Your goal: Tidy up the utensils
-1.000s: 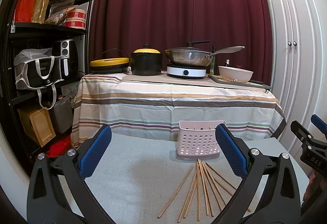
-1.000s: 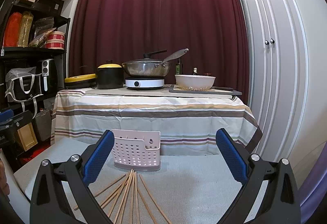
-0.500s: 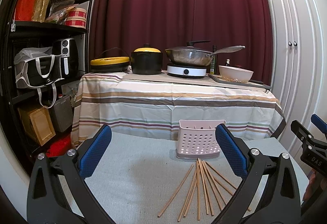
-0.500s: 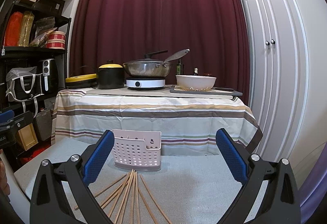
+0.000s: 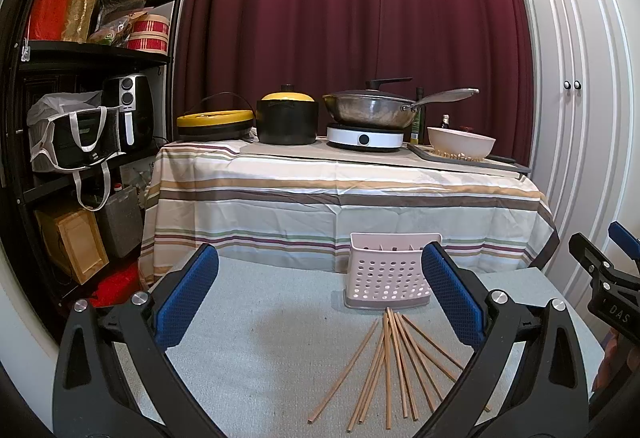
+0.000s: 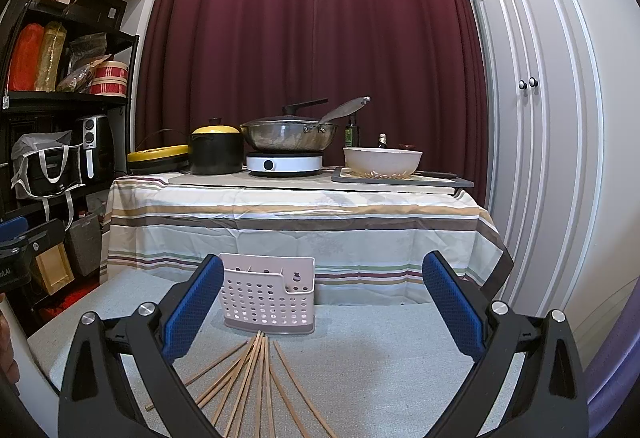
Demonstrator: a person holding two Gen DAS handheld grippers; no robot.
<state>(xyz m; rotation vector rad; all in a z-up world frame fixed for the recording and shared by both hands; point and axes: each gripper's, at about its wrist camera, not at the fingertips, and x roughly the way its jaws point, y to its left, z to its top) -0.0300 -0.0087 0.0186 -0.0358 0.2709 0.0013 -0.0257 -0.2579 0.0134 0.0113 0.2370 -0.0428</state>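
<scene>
Several wooden chopsticks (image 5: 394, 362) (image 6: 256, 378) lie fanned out on the grey mat, their tips meeting just in front of a pink perforated utensil basket (image 5: 386, 272) (image 6: 269, 294). The basket stands upright at the mat's far edge. My left gripper (image 5: 320, 290) is open and holds nothing; it hovers above the mat, left of the chopsticks. My right gripper (image 6: 320, 298) is open too, empty, with the chopsticks low between its fingers and the basket by its left finger. The right gripper's body (image 5: 608, 286) shows at the right edge of the left wrist view.
Behind the mat stands a table with a striped cloth (image 5: 344, 198), carrying a black pot (image 5: 287, 118), a wok on a hob (image 5: 366, 110) and a white bowl (image 5: 460, 146). Black shelves (image 5: 80, 118) fill the left; white cupboard doors (image 6: 532, 118) the right.
Both grippers have barely shifted; the scene slides very slightly in the views. The chopsticks and the basket have not moved.
</scene>
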